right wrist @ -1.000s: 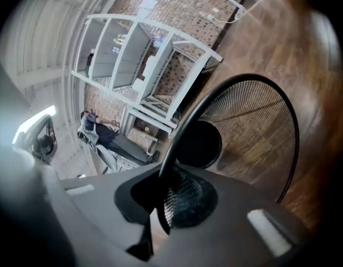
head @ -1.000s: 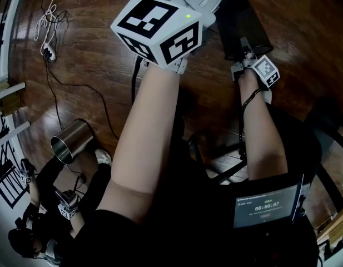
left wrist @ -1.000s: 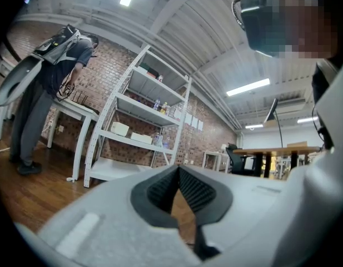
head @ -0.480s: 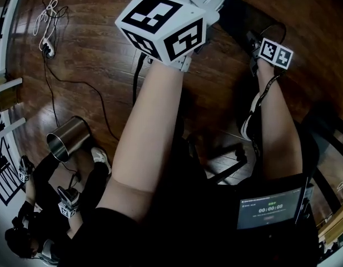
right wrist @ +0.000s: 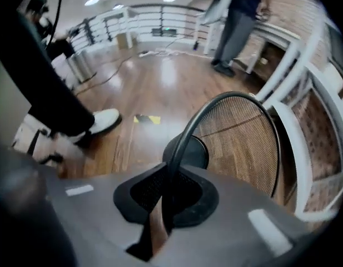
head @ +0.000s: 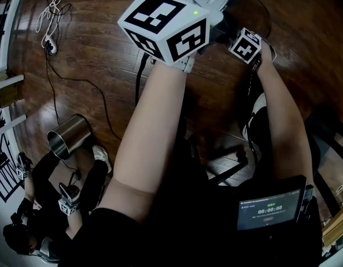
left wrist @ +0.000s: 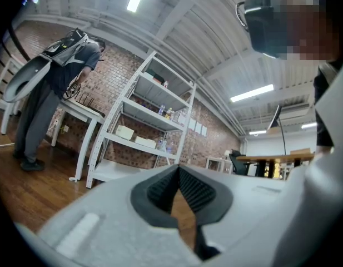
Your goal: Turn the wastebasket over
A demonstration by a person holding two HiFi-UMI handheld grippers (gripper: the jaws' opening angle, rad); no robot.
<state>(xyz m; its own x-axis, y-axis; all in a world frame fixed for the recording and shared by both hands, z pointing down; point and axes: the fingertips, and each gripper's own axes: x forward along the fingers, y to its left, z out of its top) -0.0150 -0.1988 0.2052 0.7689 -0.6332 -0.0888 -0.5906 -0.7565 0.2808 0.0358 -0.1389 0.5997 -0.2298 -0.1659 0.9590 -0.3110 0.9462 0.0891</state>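
Note:
The black mesh wastebasket (head: pixel 259 13) shows dimly on the wood floor at the top of the head view. In the right gripper view I look into its mouth: its mesh wall (right wrist: pixel 243 143) and dark bottom (right wrist: pixel 185 152) face the camera. My right gripper (right wrist: pixel 167 191) points steeply down with the basket's thin rim between its pads; its jaws are opening slightly. In the head view its marker cube (head: pixel 246 43) sits beside the basket. My left gripper (left wrist: pixel 178 168) is held level and high, shut on nothing, its cube (head: pixel 165 26) large in the head view.
A steel bin (head: pixel 68 138) stands tilted on the floor at the left, beside a crouching person (head: pixel 38 227). A cable and power strip (head: pixel 49 49) lie at the upper left. A white shelf frame (right wrist: pixel 304 121) rises right of the basket. Someone stands farther back (right wrist: pixel 238 21).
My right hand has swung up and left with its wrist rolled, and its cube now sits close to the left gripper. The basket turned with it. The left gripper stayed put.

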